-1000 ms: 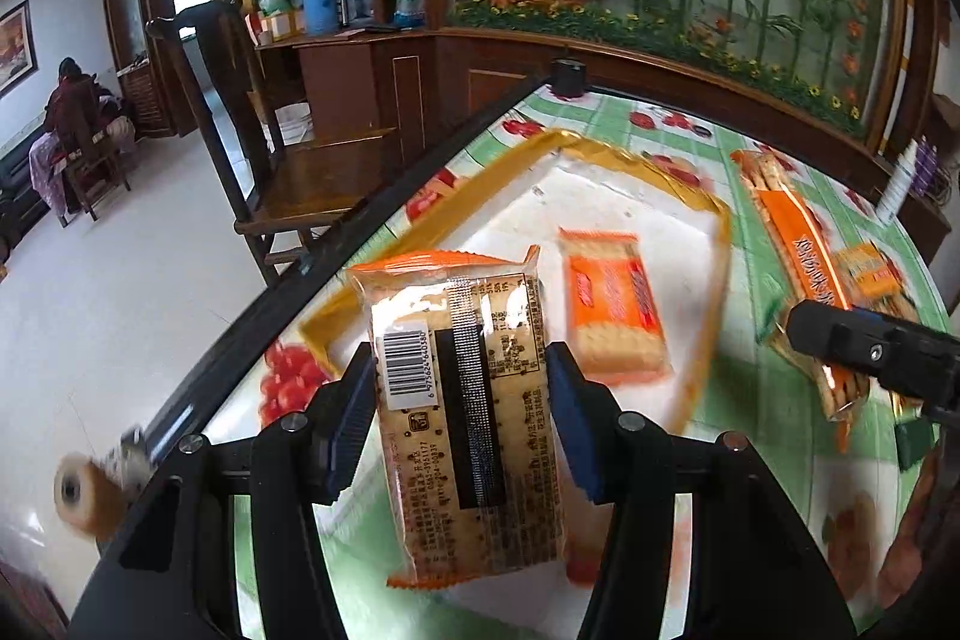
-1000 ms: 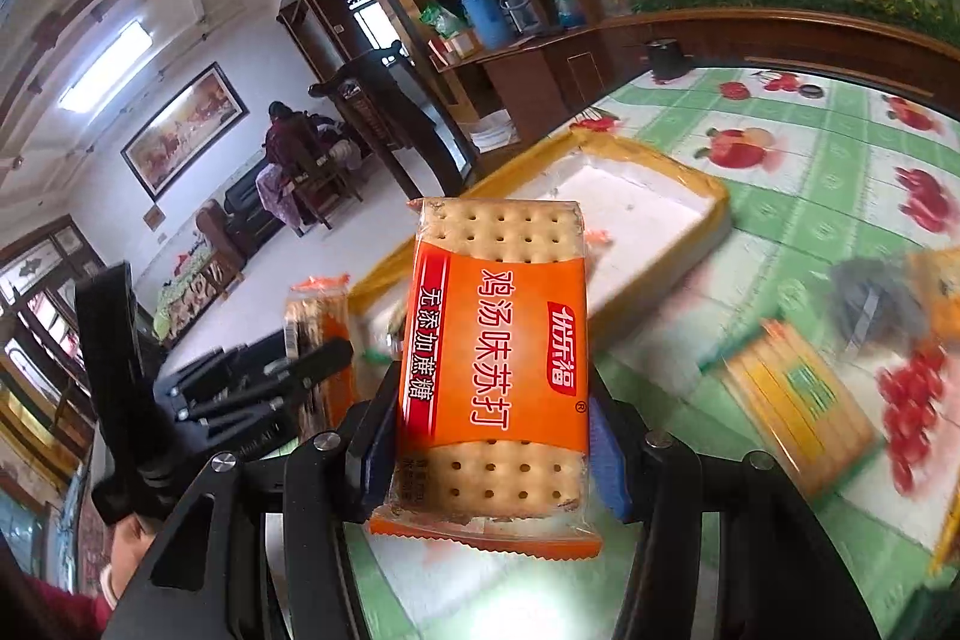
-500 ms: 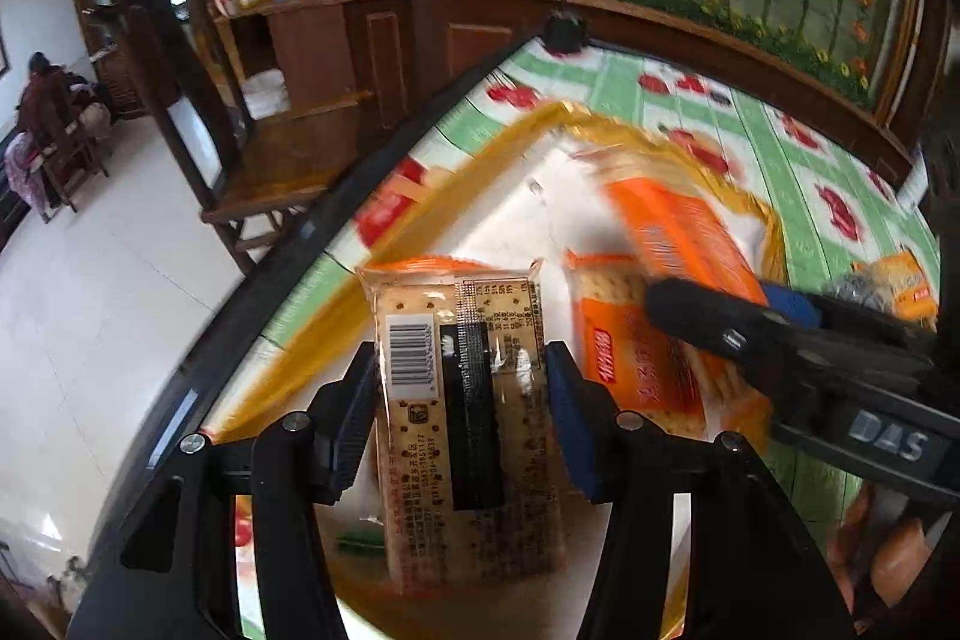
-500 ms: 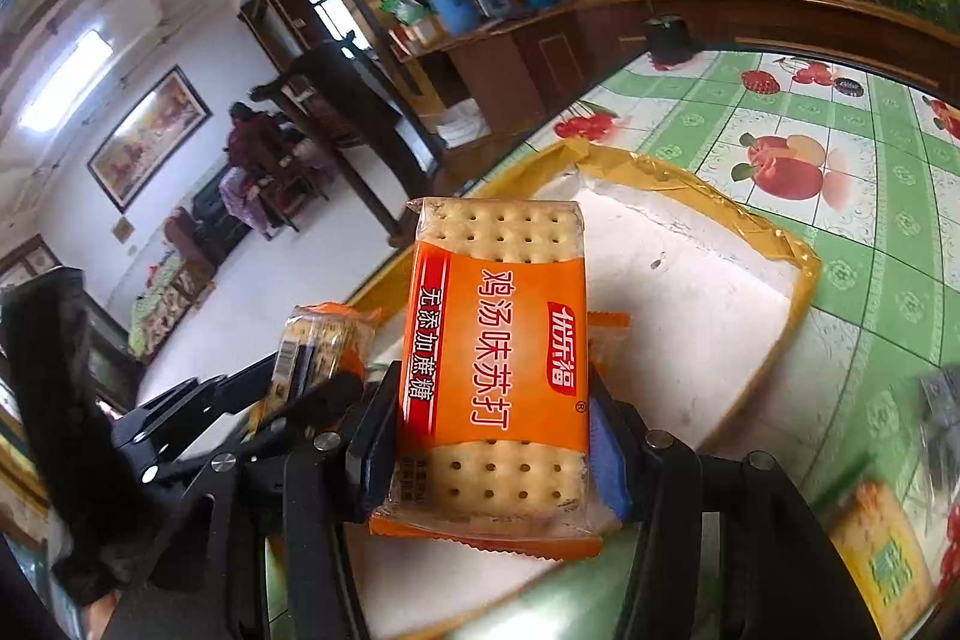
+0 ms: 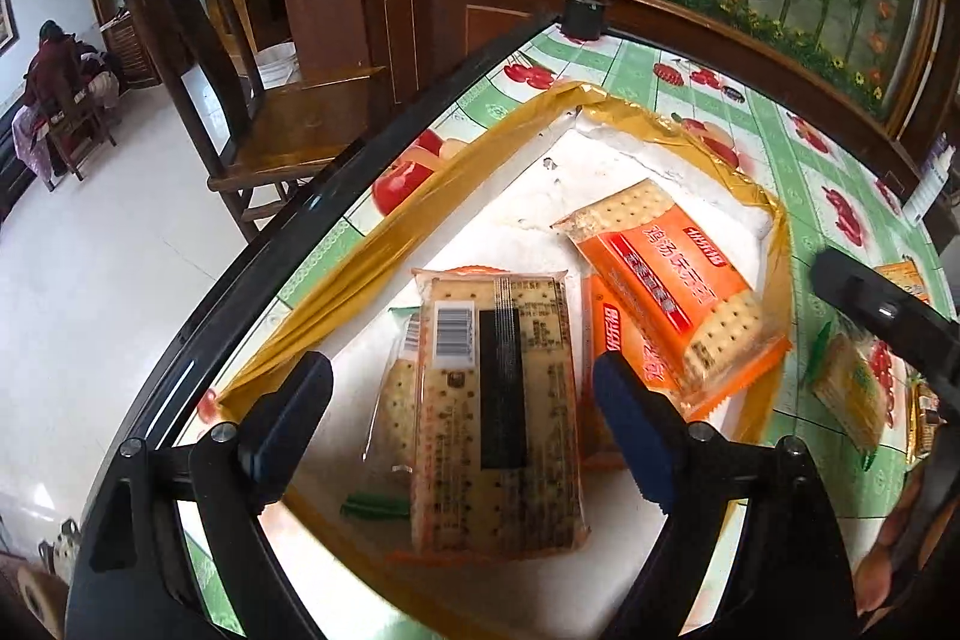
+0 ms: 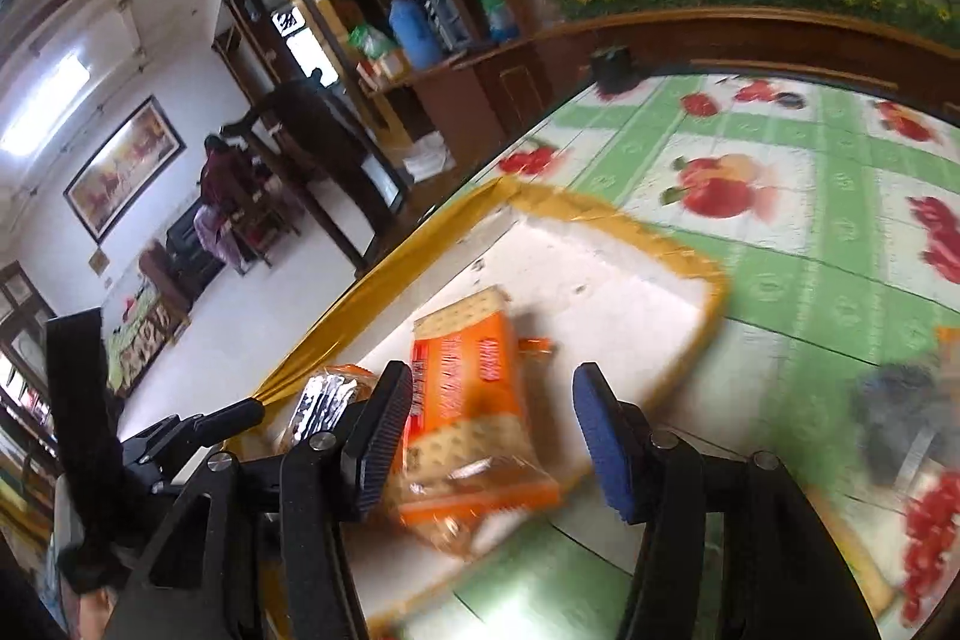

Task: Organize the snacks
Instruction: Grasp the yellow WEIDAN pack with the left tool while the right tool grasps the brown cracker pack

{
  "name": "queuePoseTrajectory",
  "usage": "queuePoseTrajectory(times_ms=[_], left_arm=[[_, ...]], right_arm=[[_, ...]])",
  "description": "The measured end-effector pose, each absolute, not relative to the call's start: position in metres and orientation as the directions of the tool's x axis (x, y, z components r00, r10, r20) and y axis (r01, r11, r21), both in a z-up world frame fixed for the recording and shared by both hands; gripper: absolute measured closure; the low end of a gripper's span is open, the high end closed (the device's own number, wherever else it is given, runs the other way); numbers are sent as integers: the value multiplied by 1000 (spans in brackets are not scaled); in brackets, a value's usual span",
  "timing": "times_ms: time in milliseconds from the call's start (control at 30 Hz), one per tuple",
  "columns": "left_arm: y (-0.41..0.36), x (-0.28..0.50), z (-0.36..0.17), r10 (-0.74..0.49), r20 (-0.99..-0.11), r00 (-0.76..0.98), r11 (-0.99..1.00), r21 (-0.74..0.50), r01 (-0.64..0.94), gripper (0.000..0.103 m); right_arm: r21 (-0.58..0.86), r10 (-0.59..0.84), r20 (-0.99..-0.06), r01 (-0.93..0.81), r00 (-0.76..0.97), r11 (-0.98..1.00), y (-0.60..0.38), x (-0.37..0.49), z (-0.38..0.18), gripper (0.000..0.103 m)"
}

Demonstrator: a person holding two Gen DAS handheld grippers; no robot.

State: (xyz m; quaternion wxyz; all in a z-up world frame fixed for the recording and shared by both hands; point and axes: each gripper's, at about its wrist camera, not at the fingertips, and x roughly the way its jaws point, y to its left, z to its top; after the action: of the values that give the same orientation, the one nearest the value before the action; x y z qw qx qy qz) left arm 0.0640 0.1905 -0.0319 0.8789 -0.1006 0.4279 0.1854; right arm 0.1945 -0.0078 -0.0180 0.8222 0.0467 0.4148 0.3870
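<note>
1. Two claws, both now spread wide and holding nothing: the left claw (image 5: 462, 421) has let go of its cracker pack (image 5: 498, 412), which a second ago sat clamped between the pads and now lies barcode-up in the tray (image 5: 372, 250), apart from both fingers.
2. The right claw (image 6: 486, 436) has likewise released its orange cracker pack (image 6: 465, 400); held upright half a second ago, it now lies tilted in the tray, propped on another orange pack (image 5: 612, 340) beneath it, as the left camera shows.
3. Under the barcode-up pack a further pack (image 5: 399, 388) with green trim peeks out, so the yellow-rimmed tray holds at least four.
4. Beyond the tray, on the fruit-patterned surface (image 6: 780, 232), a green-edged pack (image 5: 852, 388) and other wrappers near the right edge remain outside; the blur hides their details.
5. Judgement: two more snacks are delivered, and the job looks partly done. The next move likely calls for both claws to turn to the loose packs on the surface.
</note>
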Motion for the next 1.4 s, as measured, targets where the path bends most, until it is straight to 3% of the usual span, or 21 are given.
queuePoseTrajectory(times_ms=[333, 500, 667, 1000, 1400], left_arm=[[132, 55, -10, 143, -752, 643, 955, -65, -288, 14], [80, 65, -11, 66, -762, 644, 987, -46, -155, 14], [22, 82, -20, 23, -783, 622, 999, -8, -46, 14], [10, 132, -55, -29, -867, 498, 906, -233, -353, 14], [-14, 166, -57, 64, -869, 490, 914, -146, -378, 13]], right_arm=[[405, 633, -628, -504, 453, 763, -122, 163, -9, 29], [371, 564, -650, -435, 510, 821, -187, 144, -11, 28], [282, 451, -688, -364, 569, 888, -242, 121, -16, 17], [184, 335, -719, -298, 609, 937, -291, 106, -22, 16], [158, 319, -736, -308, 597, 938, -283, 131, -26, 16]])
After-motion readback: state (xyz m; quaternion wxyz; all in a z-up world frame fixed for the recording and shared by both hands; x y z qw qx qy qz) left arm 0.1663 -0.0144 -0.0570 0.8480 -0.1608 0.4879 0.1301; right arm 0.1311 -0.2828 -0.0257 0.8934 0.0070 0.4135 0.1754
